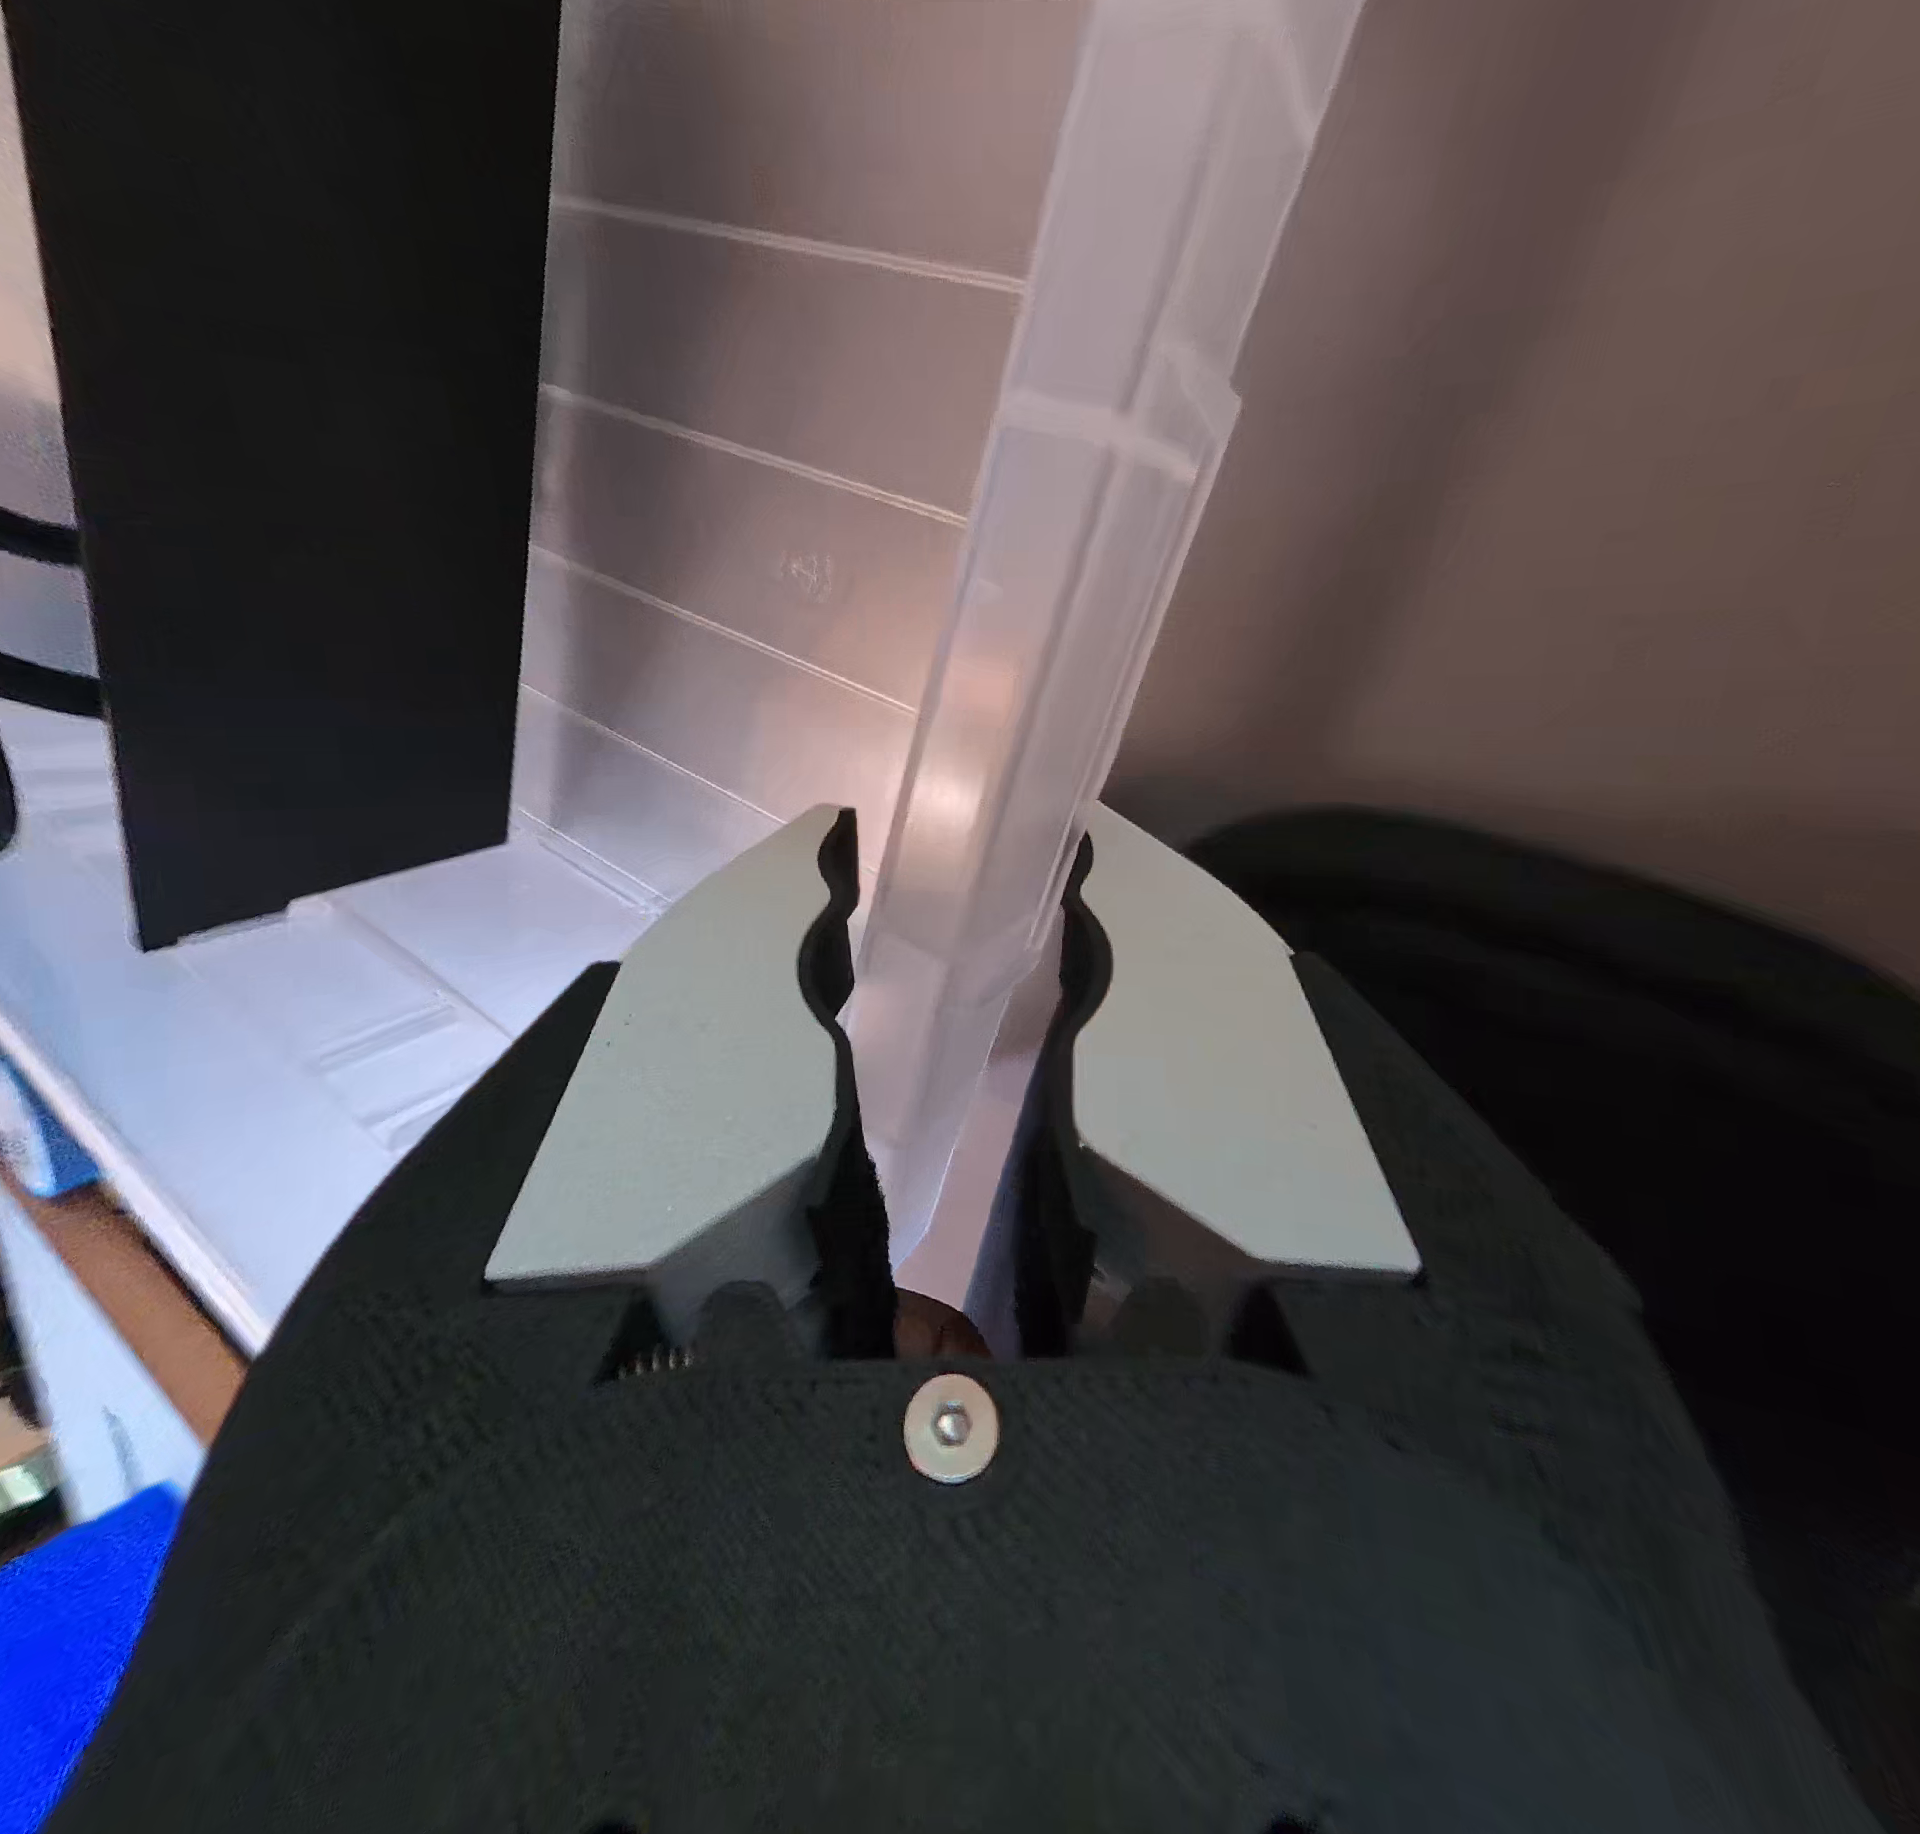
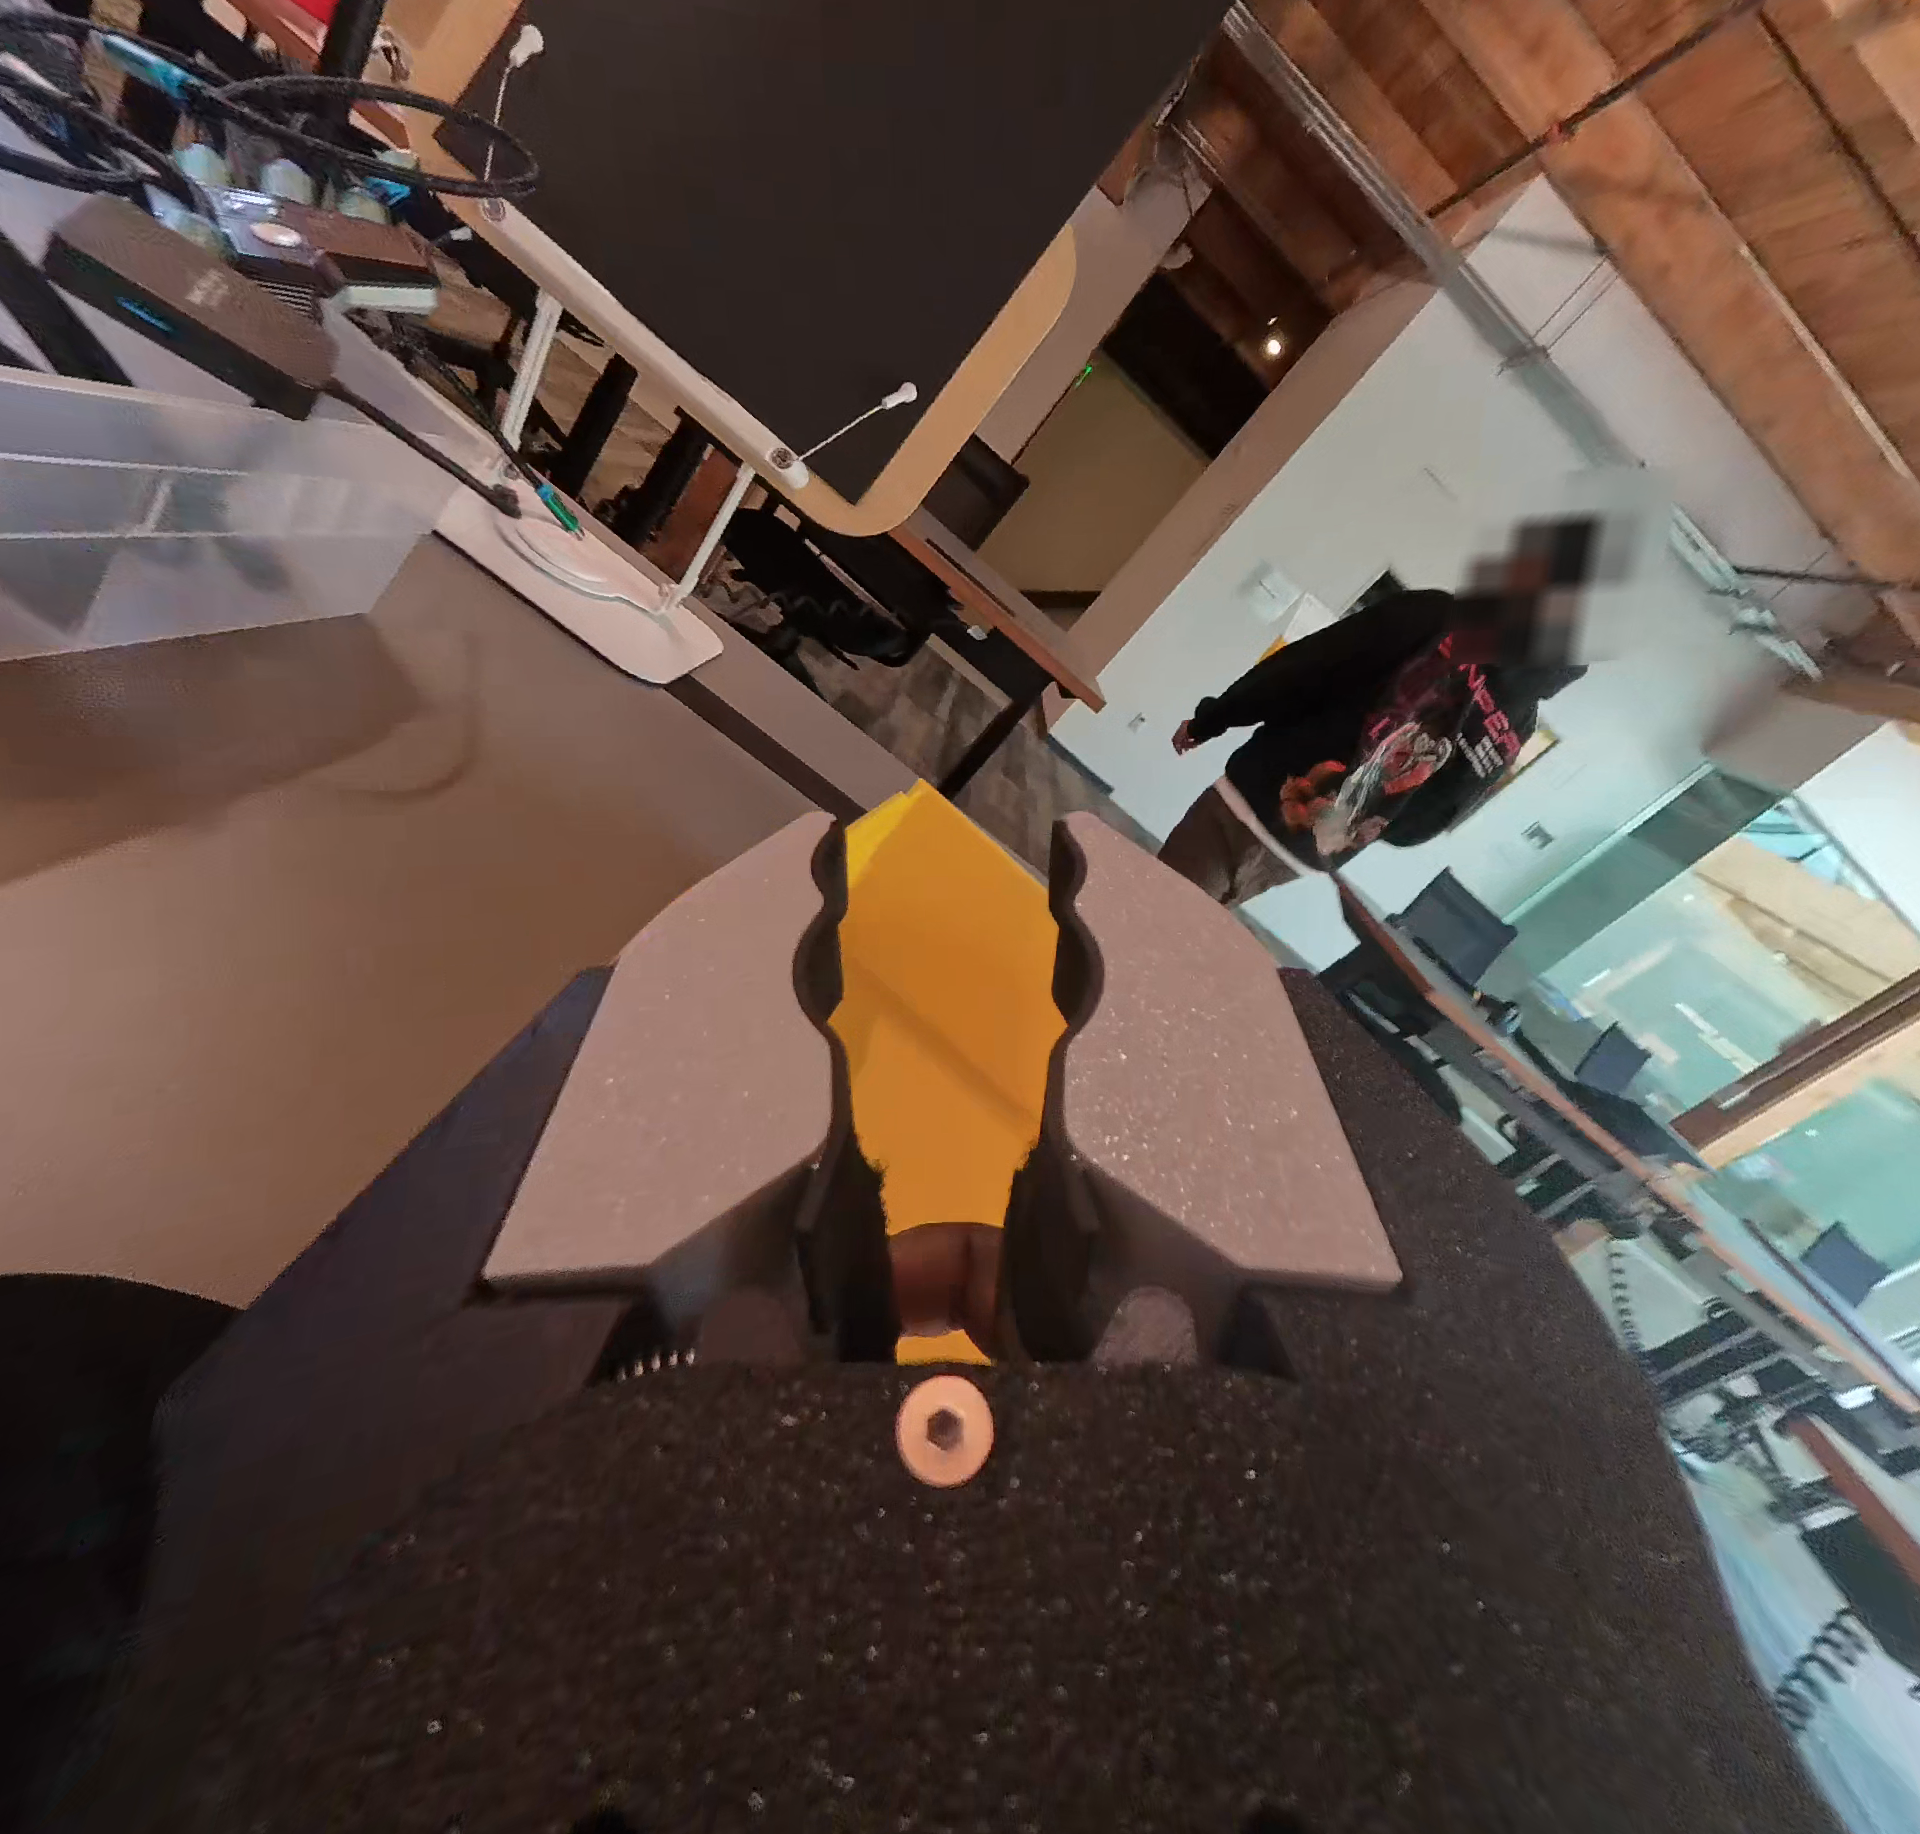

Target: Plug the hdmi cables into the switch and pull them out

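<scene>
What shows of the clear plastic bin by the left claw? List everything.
The clear plastic bin looks like frosted, translucent plastic. Thin parallel ridges cross its inner wall, and a thick flanged rim with moulded steps runs along its edge. That rim passes between the fingers of the left claw, though whether it is pinched cannot be told. A flat black slab stands inside the bin at the left, and a pale surface lies beyond the rim.

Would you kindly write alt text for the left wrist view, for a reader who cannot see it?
The left gripper has its two grey fingers either side of the upright wall of a clear plastic bin, with a gap visible on both sides. A black box stands inside the bin to the left, and the picture is slightly blurred.
</scene>
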### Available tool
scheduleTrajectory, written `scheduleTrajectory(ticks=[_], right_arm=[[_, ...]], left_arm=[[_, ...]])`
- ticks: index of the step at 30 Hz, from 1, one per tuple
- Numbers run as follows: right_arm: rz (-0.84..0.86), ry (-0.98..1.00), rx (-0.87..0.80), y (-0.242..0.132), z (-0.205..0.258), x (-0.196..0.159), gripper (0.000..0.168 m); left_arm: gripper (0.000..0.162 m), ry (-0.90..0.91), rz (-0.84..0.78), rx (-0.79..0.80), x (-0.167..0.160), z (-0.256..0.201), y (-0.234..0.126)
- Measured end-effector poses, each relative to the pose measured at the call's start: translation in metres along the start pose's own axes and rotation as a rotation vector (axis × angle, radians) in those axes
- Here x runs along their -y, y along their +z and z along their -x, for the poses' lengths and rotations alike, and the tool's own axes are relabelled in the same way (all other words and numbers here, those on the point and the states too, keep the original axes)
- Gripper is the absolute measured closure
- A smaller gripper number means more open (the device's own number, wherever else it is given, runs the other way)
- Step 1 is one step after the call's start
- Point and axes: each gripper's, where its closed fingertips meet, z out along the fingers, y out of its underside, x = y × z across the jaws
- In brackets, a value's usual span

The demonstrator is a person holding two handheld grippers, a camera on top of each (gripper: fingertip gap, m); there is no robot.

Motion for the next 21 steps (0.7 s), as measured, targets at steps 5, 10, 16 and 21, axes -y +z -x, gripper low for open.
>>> scheduleTrajectory(ticks=[5, 10, 16, 21], right_arm=[[0.02, -0.002, -0.007, 0.001, -0.002, -0.006, 0.131], [0.015, -0.001, -0.017, 0.001, -0.003, -0.006, 0.131], [0.035, -0.009, -0.019, 0.003, -0.003, -0.011, 0.131], [0.061, -0.033, -0.001, 0.007, 0.004, -0.016, 0.131]], left_arm=[[0.122, -0.099, -0.055, -0.02, -0.013, 0.004, -0.001], [0.12, -0.113, -0.028, -0.023, -0.036, 0.022, 0.001], [0.114, -0.155, -0.002, -0.086, -0.096, 0.035, -0.012], [0.112, -0.212, 0.001, -0.101, -0.131, 0.033, -0.024]])
